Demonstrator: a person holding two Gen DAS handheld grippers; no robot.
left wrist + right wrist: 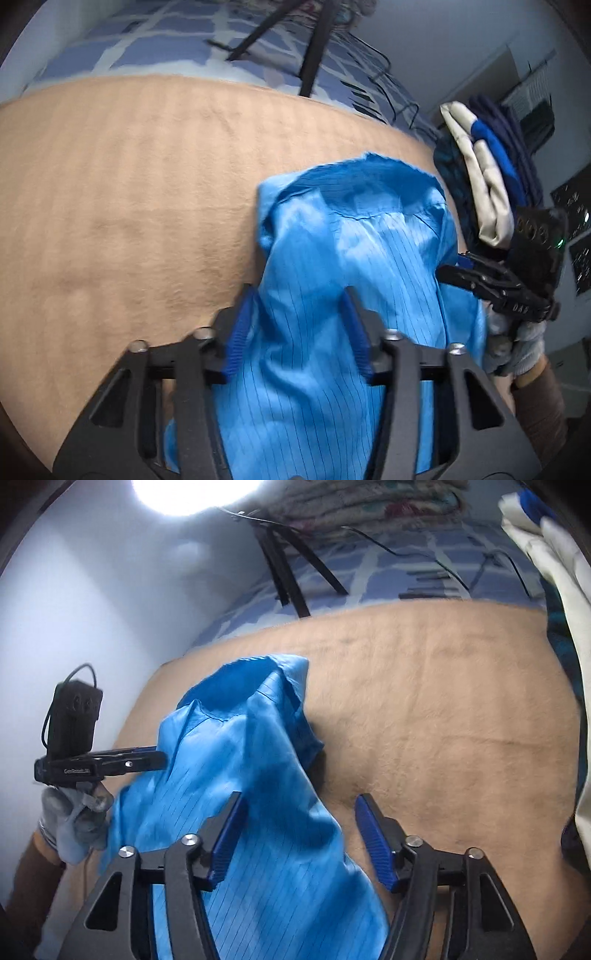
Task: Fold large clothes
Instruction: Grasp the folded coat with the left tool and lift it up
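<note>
Blue garment [343, 295] drapes between my left gripper [301, 325]'s parted fingers and lies bunched on the tan blanket [129, 184]. My right gripper [303, 834] is spread wide too, fabric against one pad only. Folded clothes [487, 177] are stacked far right.

The garment [332, 295] is thin blue cloth with a slight sheen and fine dark pinstripes, creased and slack. It lies on a tan blanket [129, 203], matt and fuzzy with faint ribbing. Both the left gripper [300, 328] and right gripper [301, 834] are matt black plastic with ridged blue pads [375, 842] and shiny metal bolts [391, 335]
</note>
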